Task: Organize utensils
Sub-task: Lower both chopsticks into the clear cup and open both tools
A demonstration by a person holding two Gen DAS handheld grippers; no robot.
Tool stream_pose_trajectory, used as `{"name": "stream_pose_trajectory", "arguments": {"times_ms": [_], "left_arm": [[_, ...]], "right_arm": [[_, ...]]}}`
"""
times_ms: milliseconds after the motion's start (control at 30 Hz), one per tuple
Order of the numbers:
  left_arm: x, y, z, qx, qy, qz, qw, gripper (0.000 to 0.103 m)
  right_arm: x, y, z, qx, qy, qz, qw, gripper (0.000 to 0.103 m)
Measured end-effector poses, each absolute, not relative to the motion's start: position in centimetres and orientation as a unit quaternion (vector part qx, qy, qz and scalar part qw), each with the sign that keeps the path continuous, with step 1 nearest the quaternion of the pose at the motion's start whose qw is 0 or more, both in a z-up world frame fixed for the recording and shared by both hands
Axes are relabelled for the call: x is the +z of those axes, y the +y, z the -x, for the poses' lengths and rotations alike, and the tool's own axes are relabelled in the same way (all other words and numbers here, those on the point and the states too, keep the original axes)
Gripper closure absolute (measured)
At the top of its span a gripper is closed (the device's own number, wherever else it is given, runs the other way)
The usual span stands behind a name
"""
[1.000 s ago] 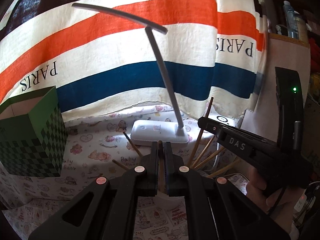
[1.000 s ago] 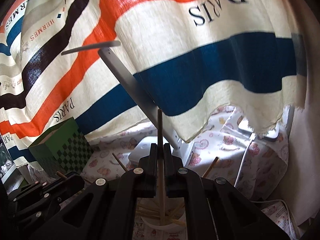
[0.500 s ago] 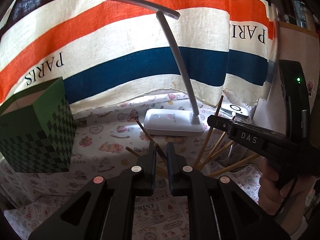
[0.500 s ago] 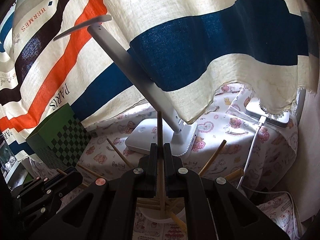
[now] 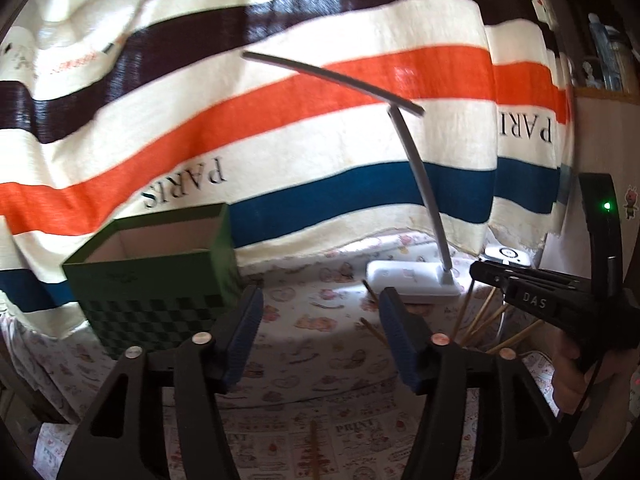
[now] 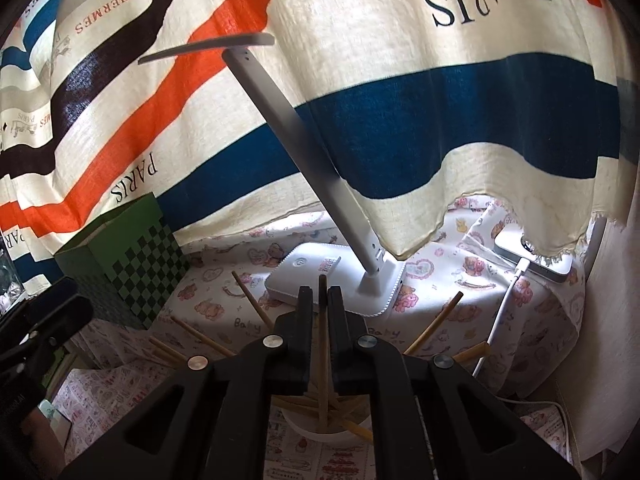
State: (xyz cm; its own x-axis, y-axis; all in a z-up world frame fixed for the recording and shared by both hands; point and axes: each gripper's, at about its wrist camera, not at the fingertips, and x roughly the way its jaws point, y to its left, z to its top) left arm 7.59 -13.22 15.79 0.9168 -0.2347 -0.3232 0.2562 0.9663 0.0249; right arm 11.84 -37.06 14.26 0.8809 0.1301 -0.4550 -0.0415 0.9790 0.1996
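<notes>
Left gripper (image 5: 320, 320) opened wide, empty — right gripper (image 6: 322, 300) loosening around chopstick (image 6: 322, 344).

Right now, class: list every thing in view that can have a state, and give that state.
left gripper, open, jaws just been opening, nothing between them
right gripper, jaws just been opening, chopstick between them
chopstick, upright in white cup
green box, upright, top open
desk lamp, standing upright

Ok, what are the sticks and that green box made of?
The sticks look like bamboo or wood: matt tan, thin, darker at the tips. The green box looks like printed cardboard: a plain brown inside, thin straight walls and a checkered outside.
</notes>
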Motion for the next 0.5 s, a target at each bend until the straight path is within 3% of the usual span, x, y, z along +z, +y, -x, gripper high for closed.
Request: {"name": "stream_pose_trajectory", "arguments": {"times_ms": [33,133,200,267,367,400,500], "left_arm": [[16.0,-12.6,-7.2,-0.123,0.155,-0.031,0.980,0.041],[16.4,-11.2,-6.0,-0.115,0.139,-0.032,0.983,0.037],[16.5,-10.5,-5.3,-0.110,0.129,-0.032,0.985,0.028],[16.5,-9.6,-4.5,-0.109,0.122,-0.026,0.986,0.025],[16.3,-8.2,-3.2,-0.101,0.107,-0.018,0.989,0.015],[16.1,-7.8,-2.6,-0.095,0.099,-0.017,0.990,0.008],[15.0,-6.2,-1.2,-0.051,0.091,-0.007,0.994,0.002]], "right_arm": [[14.6,-36.9,-11.5,0.046,0.232,-0.089,0.967,0.078],[15.6,-36.6,-10.3,0.042,0.204,-0.066,0.976,0.069],[16.2,-36.7,-9.7,0.035,0.194,-0.067,0.978,0.063],[16.9,-37.1,-9.0,0.036,0.180,-0.083,0.979,0.050],[18.0,-37.0,-7.6,0.033,0.160,-0.090,0.983,0.047],[18.3,-36.7,-7.1,0.033,0.153,-0.088,0.984,0.041],[19.0,-35.5,-5.5,0.028,0.139,-0.081,0.987,0.027]]}}
